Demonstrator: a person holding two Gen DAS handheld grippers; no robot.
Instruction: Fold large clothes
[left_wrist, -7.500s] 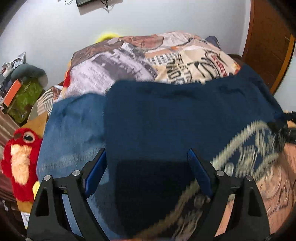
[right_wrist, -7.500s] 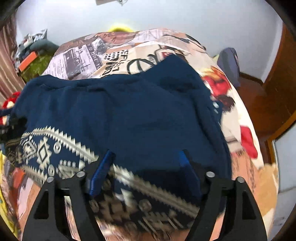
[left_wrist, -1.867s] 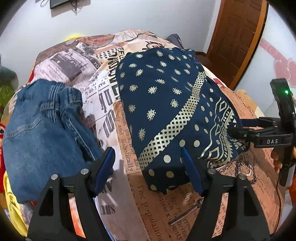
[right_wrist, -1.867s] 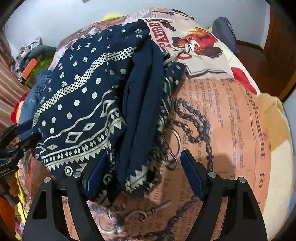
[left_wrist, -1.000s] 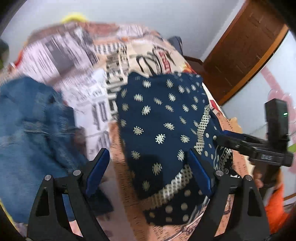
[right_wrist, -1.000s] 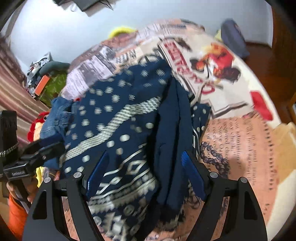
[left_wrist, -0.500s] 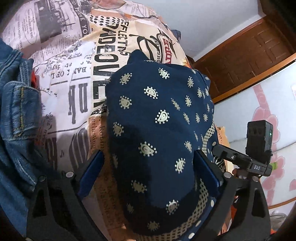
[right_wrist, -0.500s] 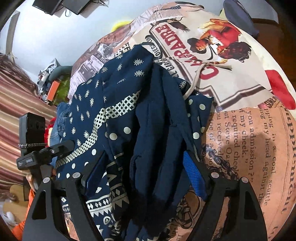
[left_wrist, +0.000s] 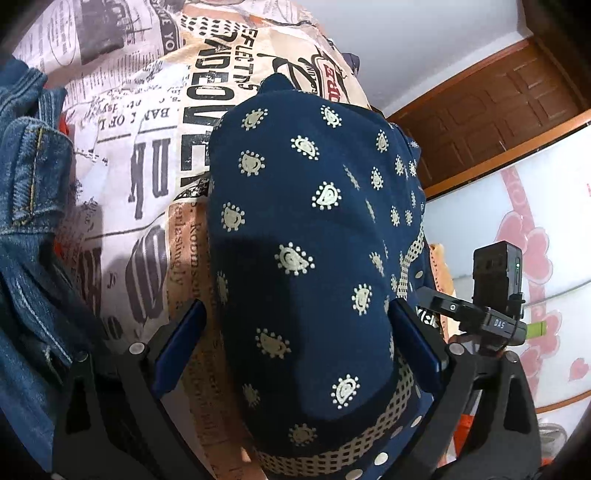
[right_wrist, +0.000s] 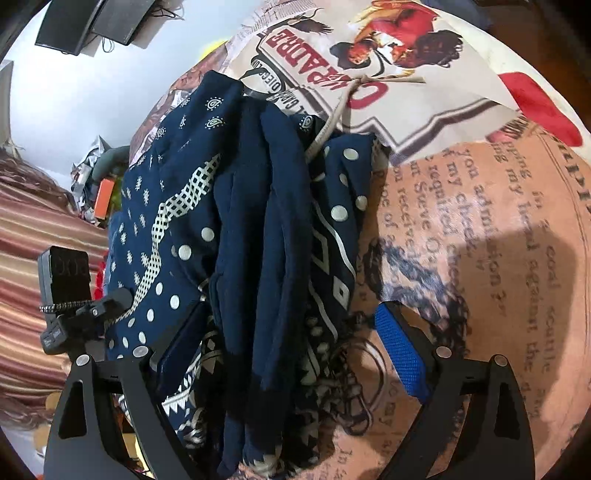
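Note:
A navy garment with cream paisley and dot print (left_wrist: 314, 236) lies folded in a long bundle on the printed bedspread (left_wrist: 147, 122). My left gripper (left_wrist: 295, 343) is open, its fingers straddling the garment's near end just above it. In the right wrist view the garment (right_wrist: 255, 229) shows its stacked navy folds and a cream drawstring (right_wrist: 332, 122). My right gripper (right_wrist: 291, 350) is open over the garment's near edge. The right gripper also shows in the left wrist view (left_wrist: 476, 314), and the left one in the right wrist view (right_wrist: 85, 314).
Blue jeans (left_wrist: 26, 229) lie at the left of the bed. A brown wooden door (left_wrist: 491, 99) stands beyond the bed. A striped curtain (right_wrist: 33, 236) and clutter with an orange box (right_wrist: 103, 194) sit at the bed's far side.
Both grippers have moved closer and lower over the folded garment. The garment looms larger between the fingers; it has not visibly shifted on the bed.

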